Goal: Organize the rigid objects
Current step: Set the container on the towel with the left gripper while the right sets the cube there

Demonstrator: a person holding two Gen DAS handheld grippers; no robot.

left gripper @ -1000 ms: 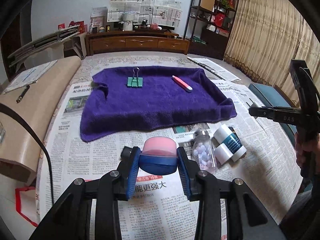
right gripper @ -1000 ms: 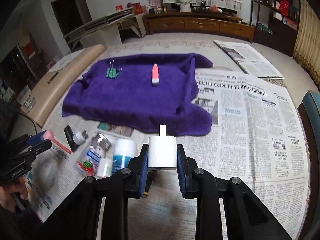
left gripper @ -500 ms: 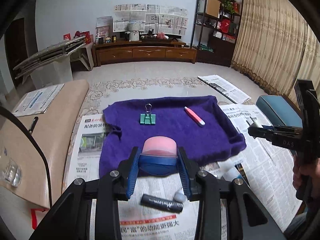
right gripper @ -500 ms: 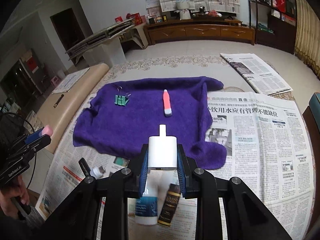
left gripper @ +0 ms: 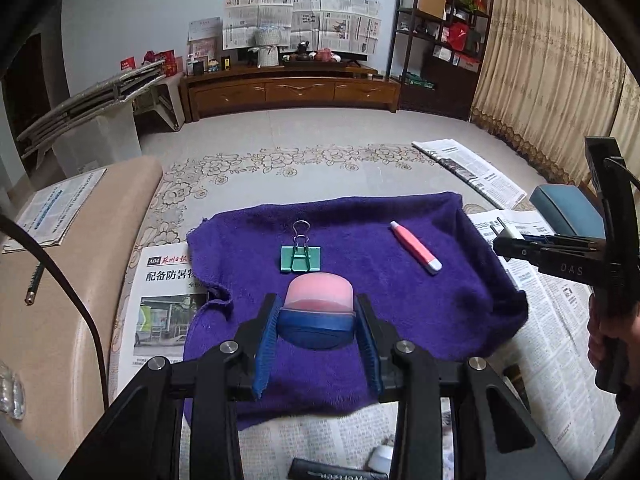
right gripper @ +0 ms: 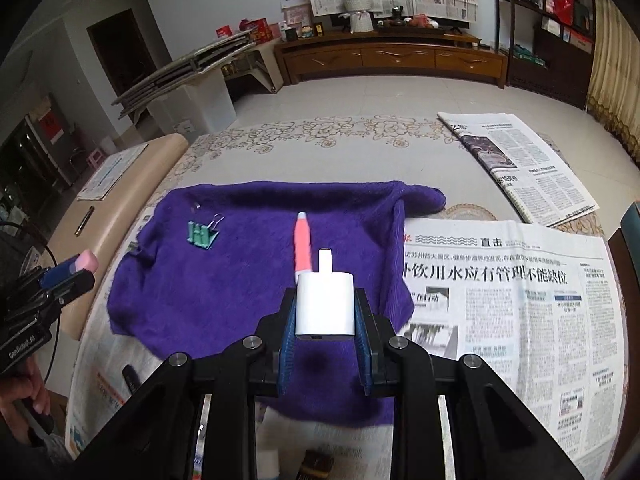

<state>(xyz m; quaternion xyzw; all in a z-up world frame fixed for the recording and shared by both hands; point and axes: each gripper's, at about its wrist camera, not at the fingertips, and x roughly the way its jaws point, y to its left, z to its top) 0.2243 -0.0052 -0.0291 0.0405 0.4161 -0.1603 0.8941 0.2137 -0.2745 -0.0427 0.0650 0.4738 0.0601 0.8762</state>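
Note:
My left gripper [left gripper: 316, 320] is shut on a blue and pink eraser [left gripper: 318, 312], held above the near part of a purple towel [left gripper: 400, 312]. On the towel lie a green binder clip [left gripper: 301, 257] and a pink pen-like tube [left gripper: 416, 247]. My right gripper [right gripper: 325, 316] is shut on a white charger plug [right gripper: 325, 306] over the towel [right gripper: 224, 292], just short of the pink tube [right gripper: 303, 246]; the binder clip [right gripper: 202, 234] lies at the far left. Each view shows the other gripper at its edge: the right gripper [left gripper: 508, 245], the left gripper [right gripper: 80, 276].
Newspapers [right gripper: 512, 312] cover the table around the towel. A dark tube [left gripper: 332, 472] and a small white bottle [left gripper: 380, 458] lie near the front edge, below my fingers. A beige pad with a pen [left gripper: 34, 288] borders the left. A blue stool [left gripper: 568, 208] stands at the right.
Both grippers have moved forward from over the bottles on the newspaper to above the purple towel, each still holding its object. The bottles have slipped below the fingers.

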